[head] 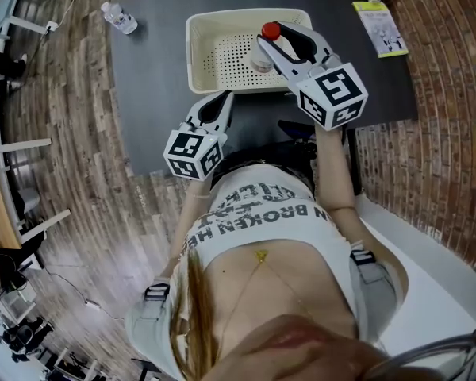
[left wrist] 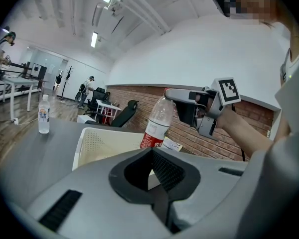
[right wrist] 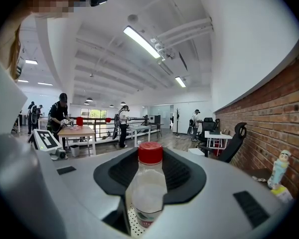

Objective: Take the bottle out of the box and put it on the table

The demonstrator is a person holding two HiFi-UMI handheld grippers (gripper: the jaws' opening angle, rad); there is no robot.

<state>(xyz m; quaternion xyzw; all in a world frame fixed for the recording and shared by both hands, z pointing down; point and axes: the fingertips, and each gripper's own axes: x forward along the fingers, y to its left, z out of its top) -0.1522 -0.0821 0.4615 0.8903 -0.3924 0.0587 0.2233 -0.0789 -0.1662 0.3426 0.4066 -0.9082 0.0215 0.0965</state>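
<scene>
Right gripper (head: 276, 48) is clamped on the upper part of the red-capped bottle (head: 263, 60), which leans slightly over the white box (head: 193, 54); its base is hidden. That arm reaches forward from the person's body, out over the dark table (head: 155, 78). Nearer the body, the left gripper (head: 219, 103) hangs at the table's near edge, jaws together and empty. Another bottle (head: 119, 17) stands at the far corner.

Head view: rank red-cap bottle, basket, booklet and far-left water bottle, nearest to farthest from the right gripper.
1. Red-cap bottle, held by the right gripper.
2. Basket, just below it.
3. Booklet, table's right side.
4. Water bottle, table's far left.
</scene>
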